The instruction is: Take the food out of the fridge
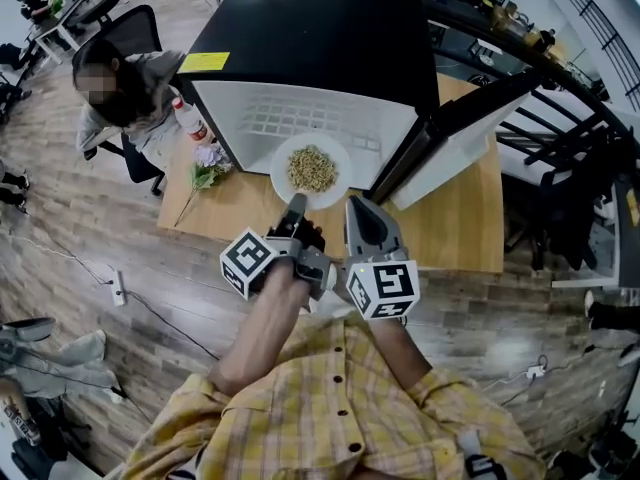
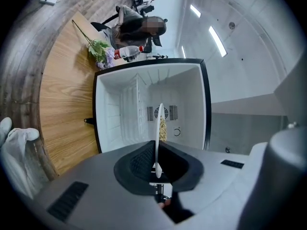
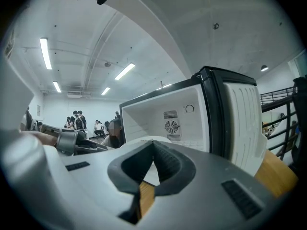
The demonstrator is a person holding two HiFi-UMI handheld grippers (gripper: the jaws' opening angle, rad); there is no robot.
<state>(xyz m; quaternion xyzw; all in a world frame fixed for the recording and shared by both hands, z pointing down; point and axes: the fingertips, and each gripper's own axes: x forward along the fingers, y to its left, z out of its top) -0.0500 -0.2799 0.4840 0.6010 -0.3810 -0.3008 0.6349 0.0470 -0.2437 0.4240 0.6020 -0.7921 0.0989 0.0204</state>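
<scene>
The rim of the white plate (image 1: pixel 283 173) is clamped between the jaws of the left gripper (image 1: pixel 293 206). At its 3 o'clock, the right gripper (image 1: pixel 362 211) is seen with jaws pressed tip to tip on nothing. The plate, heaped with food (image 1: pixel 312 168), is held at 12 o'clock, at the mouth of the fridge (image 1: pixel 320 38), whose door is swung wide, on the bench (image 1: pixel 455 233).

Plate (image 2: pixel 159 143) edge-on in left gripper view, food (image 2: pixel 163 127) mostly hidden; worktop's (image 1: pixel 460 228) far pt. hidden behind fridge (image 1: pixel 320 38).
</scene>
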